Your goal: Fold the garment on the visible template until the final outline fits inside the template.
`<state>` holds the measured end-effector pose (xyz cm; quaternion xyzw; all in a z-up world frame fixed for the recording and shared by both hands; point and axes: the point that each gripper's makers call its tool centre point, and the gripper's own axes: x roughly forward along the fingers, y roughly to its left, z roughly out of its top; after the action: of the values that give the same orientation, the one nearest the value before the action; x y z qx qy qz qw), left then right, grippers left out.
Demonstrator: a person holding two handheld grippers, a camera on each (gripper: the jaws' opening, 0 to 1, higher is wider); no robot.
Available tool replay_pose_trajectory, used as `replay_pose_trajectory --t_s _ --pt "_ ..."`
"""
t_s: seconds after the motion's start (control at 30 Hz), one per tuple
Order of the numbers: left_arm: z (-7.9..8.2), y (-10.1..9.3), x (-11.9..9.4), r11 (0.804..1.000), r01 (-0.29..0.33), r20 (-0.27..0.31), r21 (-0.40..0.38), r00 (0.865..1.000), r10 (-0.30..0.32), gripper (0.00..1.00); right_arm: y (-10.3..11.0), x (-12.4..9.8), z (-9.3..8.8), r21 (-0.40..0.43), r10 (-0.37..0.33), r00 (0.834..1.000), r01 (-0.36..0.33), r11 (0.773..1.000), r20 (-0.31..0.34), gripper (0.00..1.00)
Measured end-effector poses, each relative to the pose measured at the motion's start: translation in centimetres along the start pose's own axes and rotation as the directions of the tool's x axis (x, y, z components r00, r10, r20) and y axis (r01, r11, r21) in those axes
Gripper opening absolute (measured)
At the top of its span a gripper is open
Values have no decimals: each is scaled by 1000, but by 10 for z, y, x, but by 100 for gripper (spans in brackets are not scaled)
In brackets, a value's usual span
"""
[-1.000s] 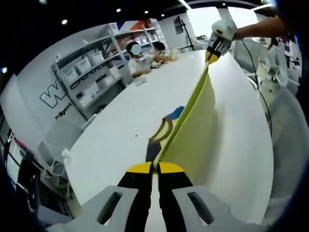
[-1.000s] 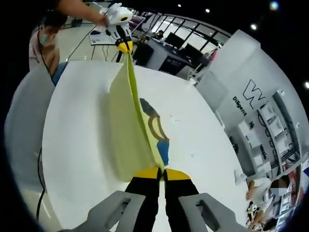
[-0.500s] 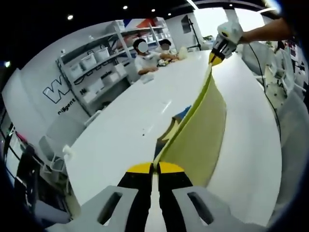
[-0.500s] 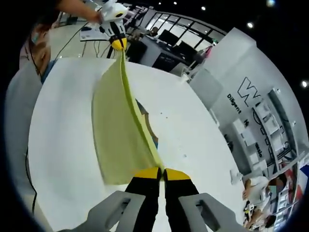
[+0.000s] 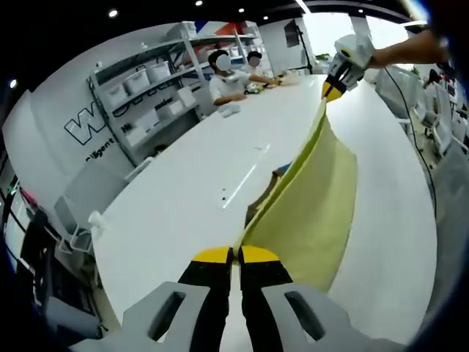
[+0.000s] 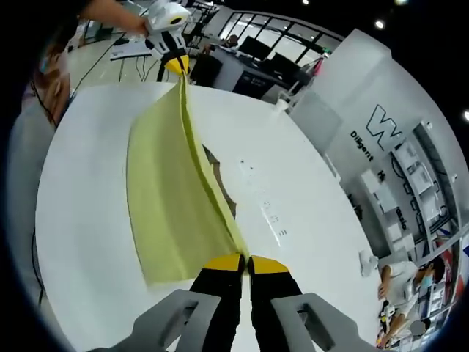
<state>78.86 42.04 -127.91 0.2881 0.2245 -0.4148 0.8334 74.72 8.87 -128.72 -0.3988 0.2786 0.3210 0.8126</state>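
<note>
Left gripper view: the left gripper (image 5: 235, 254) is rising from the bottom edge, its yellow-tipped jaws pressed together and pinching one corner of the garment (image 5: 315, 209), a pale yellow-green cloth. The cloth is hanging as a taut sheet above the white table (image 5: 198, 191), its upper edge running away to the right gripper (image 5: 333, 92), which is gripping the far corner with jaws closed on it. A dark and blue patch of the template (image 5: 267, 192) is peeking out on the table just beside the cloth's lower edge. Shelving (image 5: 146, 95) and seated people (image 5: 234, 77) are standing beyond the table.

Right gripper view: the right gripper (image 6: 245, 262) is clamping its jaws on the near corner of the garment (image 6: 172, 198). The cloth is stretching up to the left gripper (image 6: 176, 66), which is holding the opposite corner closed. The sheet is draping down toward the table (image 6: 293, 191), where a sliver of the template (image 6: 220, 180) is showing beside it.
</note>
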Motion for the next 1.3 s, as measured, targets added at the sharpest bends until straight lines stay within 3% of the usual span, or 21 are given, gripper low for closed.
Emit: replay_pose_trajectory --t_s 0.6,1.3 --pt "-15 13 37 1000 14 -38 -26 999 -15 3 -2 34 -16 73 24 999 -21 997 -41 0" --pt "-45 31 84 996 43 -98 -83 994 -51 4 -11 88 -36 146 53 996 -43 988 -68 0"
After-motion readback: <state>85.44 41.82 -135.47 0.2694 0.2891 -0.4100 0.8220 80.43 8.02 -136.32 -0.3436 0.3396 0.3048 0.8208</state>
